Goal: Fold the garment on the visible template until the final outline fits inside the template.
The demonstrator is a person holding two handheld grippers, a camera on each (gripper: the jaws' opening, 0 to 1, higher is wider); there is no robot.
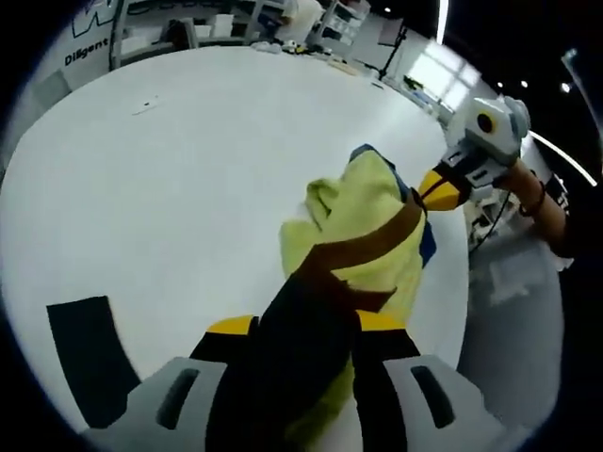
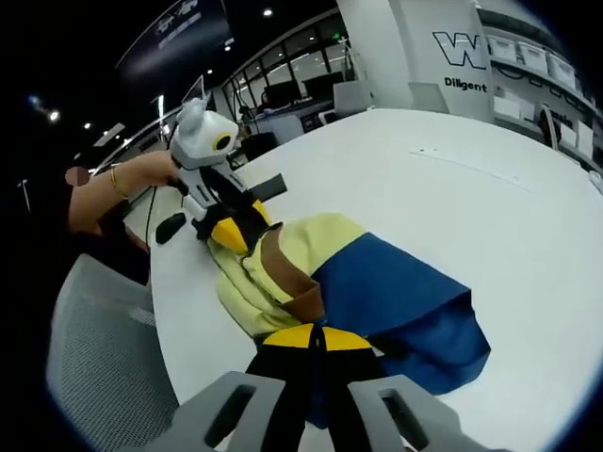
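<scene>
A garment (image 1: 369,209) in yellow and blue with a brown band is stretched between both grippers over the white table (image 1: 188,169). My left gripper (image 1: 306,325) is shut on its dark brown end. My right gripper (image 1: 441,188) pinches the far end near the table's edge. In the right gripper view the garment (image 2: 400,292) lies partly on the table (image 2: 490,188), blue part toward me. My right gripper (image 2: 311,339) is shut on it, and my left gripper (image 2: 231,234) grips the yellow end. A black rectangular patch (image 1: 85,358) lies on the table.
In the right gripper view, the black patch (image 2: 268,186) lies behind the left gripper. A grey mesh chair (image 2: 104,348) stands by the table's edge, and a small dark oval (image 2: 170,227) rests near that edge. A hand with a bracelet (image 2: 118,184) holds the left gripper. Shelves (image 1: 245,19) stand beyond the table.
</scene>
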